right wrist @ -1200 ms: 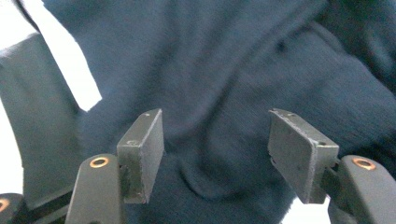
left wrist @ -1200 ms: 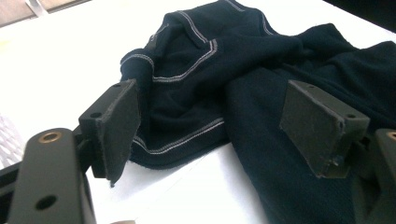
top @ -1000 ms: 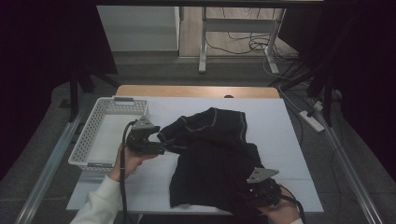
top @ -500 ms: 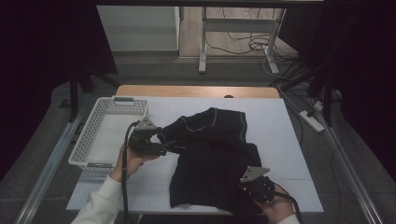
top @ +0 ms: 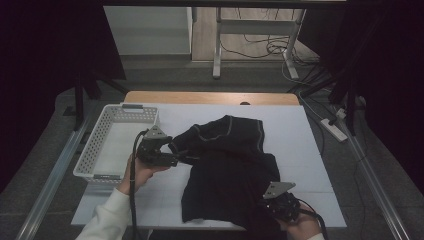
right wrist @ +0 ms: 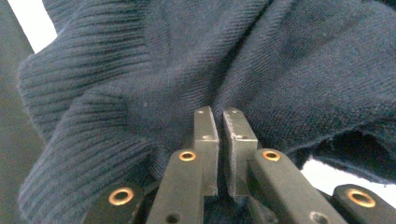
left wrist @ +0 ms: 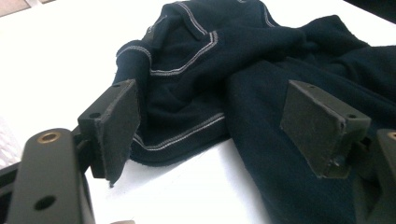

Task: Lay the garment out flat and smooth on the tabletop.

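— Navy knit, that sweater [top: 230, 170]; it lies crumpled across the middle of the white table [top: 305, 135], collar end toward the far edge, ribbed hem at the near edge. Which gripper has it?

— In the right gripper view, the right gripper [right wrist: 218, 122] has its jaws pressed almost together with a fold of ribbed hem pinched between them. It sits at the sweater's near right corner in the high view [top: 281, 200].

— And the left one?

— The left gripper [top: 172, 159] hovers at the garment's left edge, jaws spread wide and empty. In its own view [left wrist: 210, 126] the sleeve [left wrist: 177, 116], with pale stitching along its seams, lies straight ahead between the two pads, just beyond their tips, resting on the table.

— So the relation that matters?

— The sweater's long axis runs from near to far; the held hem is at the near end, and the loose sleeve bunch lies to the left gripper's right, toward the table's middle. I judge that the left hand, being right beside that sleeve, is the one to push forward and close on it. The white basket [top: 100, 145] stands behind that hand, to the left, apart from the cloth.
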`<state>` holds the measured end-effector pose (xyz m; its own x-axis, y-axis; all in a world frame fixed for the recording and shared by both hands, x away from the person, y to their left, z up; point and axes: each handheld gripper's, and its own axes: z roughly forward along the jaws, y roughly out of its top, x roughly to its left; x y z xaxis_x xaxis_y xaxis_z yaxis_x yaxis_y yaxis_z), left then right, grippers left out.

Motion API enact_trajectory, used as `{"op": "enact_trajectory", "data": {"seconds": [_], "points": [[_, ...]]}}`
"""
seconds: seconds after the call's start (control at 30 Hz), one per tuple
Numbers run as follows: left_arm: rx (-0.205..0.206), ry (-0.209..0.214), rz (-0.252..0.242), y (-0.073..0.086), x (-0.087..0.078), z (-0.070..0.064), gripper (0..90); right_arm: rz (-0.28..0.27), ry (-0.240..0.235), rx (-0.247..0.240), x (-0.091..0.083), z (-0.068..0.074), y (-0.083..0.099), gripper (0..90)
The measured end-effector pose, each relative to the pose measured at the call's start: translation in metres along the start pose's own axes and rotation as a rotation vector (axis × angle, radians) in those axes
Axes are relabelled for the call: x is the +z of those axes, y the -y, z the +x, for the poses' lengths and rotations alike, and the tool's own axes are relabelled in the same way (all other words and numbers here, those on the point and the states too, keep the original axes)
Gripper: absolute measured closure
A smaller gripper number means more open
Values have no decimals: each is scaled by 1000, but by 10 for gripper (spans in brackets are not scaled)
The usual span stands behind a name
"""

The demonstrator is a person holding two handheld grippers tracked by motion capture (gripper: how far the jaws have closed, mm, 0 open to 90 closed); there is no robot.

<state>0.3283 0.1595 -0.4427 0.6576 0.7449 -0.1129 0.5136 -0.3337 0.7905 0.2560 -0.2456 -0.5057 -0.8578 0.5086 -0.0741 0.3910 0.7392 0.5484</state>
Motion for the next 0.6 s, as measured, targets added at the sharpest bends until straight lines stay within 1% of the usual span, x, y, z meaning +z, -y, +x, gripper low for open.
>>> {"op": "enact_trajectory", "data": {"seconds": [0.13,0.23,0.37,0.5,0.6], "points": [[-7,-2,-10,0,-2,1,207,1,0,3,-4,3,6,847],[-10,-3,-10,0,-2,1,207,-9,-8,21,-8,4,11,848],[-3,-3,-5,0,-2,0,205,-9,-13,29,-13,7,18,849],[-4,-6,-10,0,-3,0,204,-20,-26,36,-16,9,24,850],[-6,-16,-19,-1,-4,1,205,-22,-33,40,-18,10,27,850]]}}
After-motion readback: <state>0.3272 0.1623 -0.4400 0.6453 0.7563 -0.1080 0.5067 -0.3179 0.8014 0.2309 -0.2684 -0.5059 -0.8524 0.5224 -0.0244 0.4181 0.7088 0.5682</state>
